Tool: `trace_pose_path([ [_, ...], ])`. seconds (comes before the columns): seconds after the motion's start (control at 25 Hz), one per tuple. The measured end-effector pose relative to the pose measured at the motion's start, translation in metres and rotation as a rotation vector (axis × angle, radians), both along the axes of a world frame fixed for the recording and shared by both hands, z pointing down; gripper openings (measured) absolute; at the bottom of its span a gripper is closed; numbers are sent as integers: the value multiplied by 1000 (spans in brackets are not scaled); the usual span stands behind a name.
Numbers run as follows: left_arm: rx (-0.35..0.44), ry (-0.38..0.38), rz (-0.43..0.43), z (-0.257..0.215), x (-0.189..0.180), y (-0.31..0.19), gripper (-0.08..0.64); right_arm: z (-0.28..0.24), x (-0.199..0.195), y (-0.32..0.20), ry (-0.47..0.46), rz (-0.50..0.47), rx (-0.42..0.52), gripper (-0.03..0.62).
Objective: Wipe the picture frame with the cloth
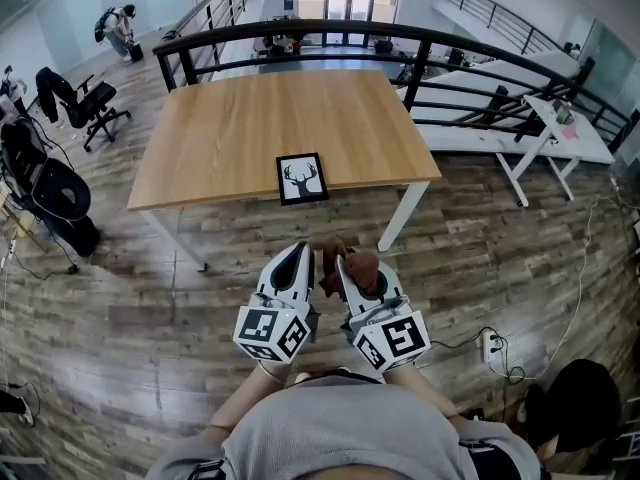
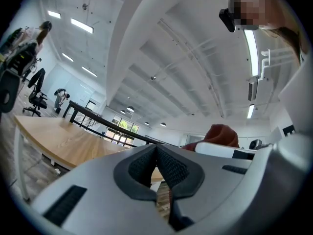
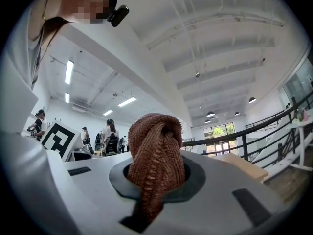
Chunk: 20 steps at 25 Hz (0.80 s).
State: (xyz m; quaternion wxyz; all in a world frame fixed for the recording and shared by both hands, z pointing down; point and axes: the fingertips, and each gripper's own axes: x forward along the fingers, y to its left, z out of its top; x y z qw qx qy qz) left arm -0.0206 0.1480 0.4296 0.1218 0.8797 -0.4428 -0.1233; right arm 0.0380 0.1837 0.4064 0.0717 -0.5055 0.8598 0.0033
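Note:
A black picture frame with a deer-head print lies flat near the front edge of the wooden table. Both grippers hang in the air in front of the table, short of its edge. My right gripper is shut on a reddish-brown knitted cloth, which bunches out above the jaws. My left gripper is shut with nothing between its black pads. The cloth also shows at the right of the left gripper view.
A black railing curves behind the table. White desks stand to the right, office chairs and dark bags to the left. A power strip and cables lie on the wood floor at the right.

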Motion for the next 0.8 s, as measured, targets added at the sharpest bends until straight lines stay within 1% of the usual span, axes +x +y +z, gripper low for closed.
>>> trace_pose_path([
  [0.2,-2,7,19,2,19,10,9,-2,16,7,-3,-13,5,46],
  [0.48,-9,14,7,-1,26,14,9,-4,29,13,-13,-8,-4,46],
  [0.8,-3,2,-12,2,32,14,9,-4,36,16,-3,-24,14,46],
])
